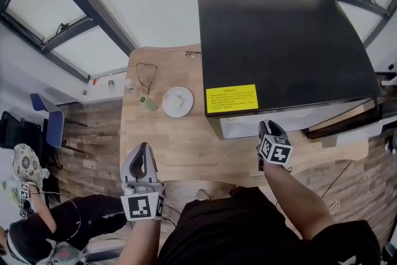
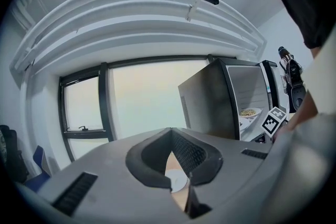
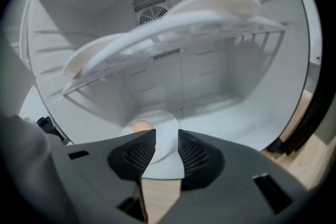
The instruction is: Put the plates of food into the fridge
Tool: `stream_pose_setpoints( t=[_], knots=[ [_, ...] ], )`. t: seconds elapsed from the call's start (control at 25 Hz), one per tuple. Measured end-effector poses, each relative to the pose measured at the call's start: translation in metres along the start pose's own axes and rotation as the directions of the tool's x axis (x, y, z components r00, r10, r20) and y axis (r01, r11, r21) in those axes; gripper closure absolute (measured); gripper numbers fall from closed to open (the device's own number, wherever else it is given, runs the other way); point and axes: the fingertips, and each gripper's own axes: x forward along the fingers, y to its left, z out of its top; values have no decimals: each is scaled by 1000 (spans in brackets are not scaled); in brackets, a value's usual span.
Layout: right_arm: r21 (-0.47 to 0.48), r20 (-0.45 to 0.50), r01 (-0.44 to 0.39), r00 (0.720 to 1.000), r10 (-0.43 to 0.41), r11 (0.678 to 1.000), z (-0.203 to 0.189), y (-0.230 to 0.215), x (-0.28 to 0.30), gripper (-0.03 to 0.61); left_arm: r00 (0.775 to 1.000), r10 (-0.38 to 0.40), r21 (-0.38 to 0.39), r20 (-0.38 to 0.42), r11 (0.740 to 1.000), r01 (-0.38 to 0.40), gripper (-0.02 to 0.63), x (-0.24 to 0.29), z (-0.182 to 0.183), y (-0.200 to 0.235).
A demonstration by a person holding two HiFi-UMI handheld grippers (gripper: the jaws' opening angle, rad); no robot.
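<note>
The black-topped fridge (image 1: pixel 282 40) stands on the wooden table (image 1: pixel 186 146) with its door open to the right. My right gripper (image 3: pixel 162 147) reaches into it. Its jaws stand open, either side of the near rim of a white plate (image 3: pixel 157 134) carrying a bun (image 3: pixel 140 126), which lies on the fridge floor. Two more plates (image 3: pixel 215 2) rest on the wire shelf above. Another white plate of food (image 1: pixel 178 101) sits on the table left of the fridge. My left gripper (image 1: pixel 144 149) hovers shut and empty at the table's near edge, pointing toward that plate.
A green cup (image 1: pixel 147 103) and a pair of glasses (image 1: pixel 146 74) lie on the table beside the plate. The fridge door (image 1: pixel 347 118) swings out at the right. Blue chairs (image 1: pixel 46 118) stand to the left, where a person sits on the floor (image 1: pixel 37 226).
</note>
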Motion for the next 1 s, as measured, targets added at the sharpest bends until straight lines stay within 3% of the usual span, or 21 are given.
stream_pose_setpoints(
  t=[0.12,0.2,0.32,0.44,0.56,0.8,0.96,1.0],
  knots=[
    [-90,136,-124,981,135,988,22,20,-34,449,1000,-30,-7,0,1000,30,609,0,-1,-11],
    [-150,227,-250,933,279,957,39,36,-60,483,998,-60,-16,-1,998,60,609,1,-3,-22],
    [-262,247,-308,895,372,915,52,46,-91,526,993,-118,-22,1,993,118,609,5,-6,-44],
    [-325,247,-309,885,395,894,61,47,-116,555,987,-161,-28,9,987,161,609,9,-10,-64],
    [-313,298,-269,883,363,911,72,37,-139,557,978,-207,15,32,978,206,609,11,-12,-91],
    [-305,324,-222,890,320,926,77,25,-158,557,965,-263,9,8,965,262,609,13,-18,-111],
    [-285,329,-220,892,311,933,73,25,-161,557,962,-265,24,-69,963,267,609,13,-17,-112],
    [-282,331,-220,891,310,934,72,27,-162,557,961,-269,25,-55,962,271,609,12,-16,-113]
  ],
)
